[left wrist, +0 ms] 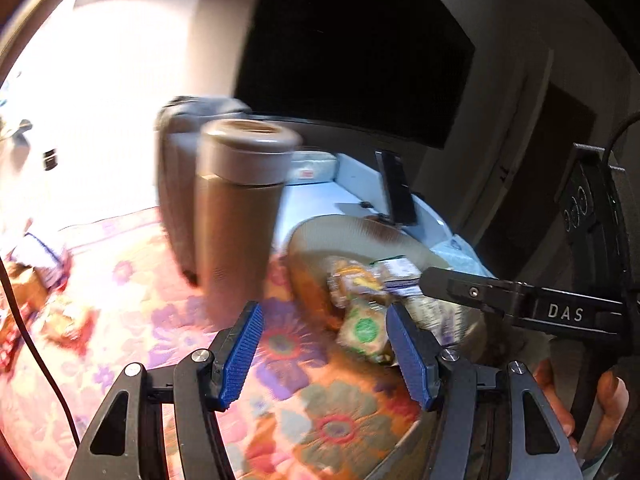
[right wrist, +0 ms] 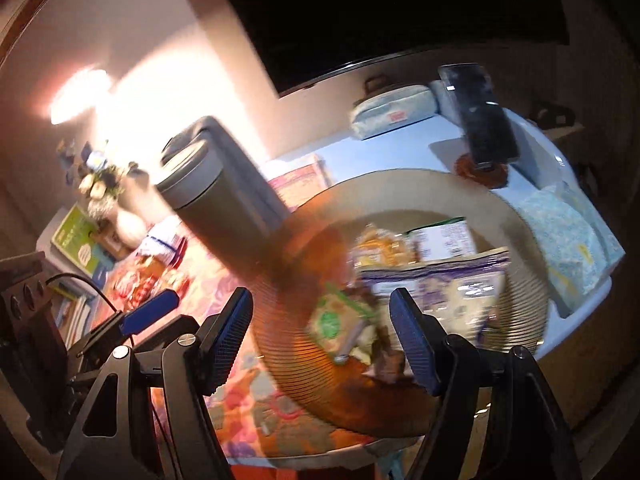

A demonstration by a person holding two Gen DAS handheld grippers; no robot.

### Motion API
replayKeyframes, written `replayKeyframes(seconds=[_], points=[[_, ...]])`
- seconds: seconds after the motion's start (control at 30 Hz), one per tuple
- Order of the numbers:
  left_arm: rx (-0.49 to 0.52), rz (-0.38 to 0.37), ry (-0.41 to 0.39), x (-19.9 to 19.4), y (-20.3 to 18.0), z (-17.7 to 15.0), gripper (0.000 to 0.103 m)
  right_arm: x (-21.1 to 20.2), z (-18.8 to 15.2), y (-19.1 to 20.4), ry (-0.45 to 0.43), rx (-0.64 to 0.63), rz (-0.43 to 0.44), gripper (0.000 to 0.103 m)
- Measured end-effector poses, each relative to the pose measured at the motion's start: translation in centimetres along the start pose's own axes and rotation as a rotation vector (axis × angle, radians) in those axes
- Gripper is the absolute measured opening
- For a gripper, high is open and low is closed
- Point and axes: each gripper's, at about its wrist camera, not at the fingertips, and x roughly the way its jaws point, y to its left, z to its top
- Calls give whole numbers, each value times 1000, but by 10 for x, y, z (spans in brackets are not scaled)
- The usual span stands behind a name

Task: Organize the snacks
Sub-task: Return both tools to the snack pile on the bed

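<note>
Both our grippers are empty w/ jaws standing apart. The left gripper (left wrist: 324, 354) hangs over the floral tablecloth (left wrist: 332, 420) just short of the basket, nothing between its blue pads (left wrist: 240, 354). The right gripper (right wrist: 322, 344) sits above the near rim of the woven basket (right wrist: 520, 280), pads clear of the packets below. Both views are smeared, so we can't read much fine detail.

The snacks already sorted lie piled in the basket, which sits toward the right end of the table, half on the cloth, half on the bare light-blue top: a green-label packet (right wrist: 334, 326), a purple-trimmed bag (right wrist: 440, 288), a white box (right wrist: 444, 238) behind it, and an orange-yellow pack (right wrist: 380, 248) by the far wall. We'd say the basket is the collecting spot, hence both tools near it.

More snacks wait at the table's left edge: red and orange packets (right wrist: 138, 284) in a loose heap, well apart from the basket. A tall brown tumbler (left wrist: 240, 208) stands upright between the heap and the basket, w/ a grey case (left wrist: 176, 184) right behind it — prob. an obstacle to swing round.

Pose: both grippers tip down at a moderate slant, side by side. In the left view the right tool's black finger (left wrist: 480, 290) reaches over the basket, w/ the hand (left wrist: 592, 412) gripping its handle at lower right.
</note>
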Motion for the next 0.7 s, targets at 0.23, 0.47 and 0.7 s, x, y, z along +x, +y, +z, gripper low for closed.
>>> replayKeyframes(seconds=[0.23, 0.47, 0.7], points=[[-125, 113, -26, -43, 72, -21, 61, 24, -8, 50, 63, -101, 56, 71], [-263, 274, -58, -92, 158, -54, 61, 52, -16, 106, 128, -205, 105, 71], [-383, 406, -74, -128, 238, -80, 61, 89, -29, 161, 209, -284, 158, 71]])
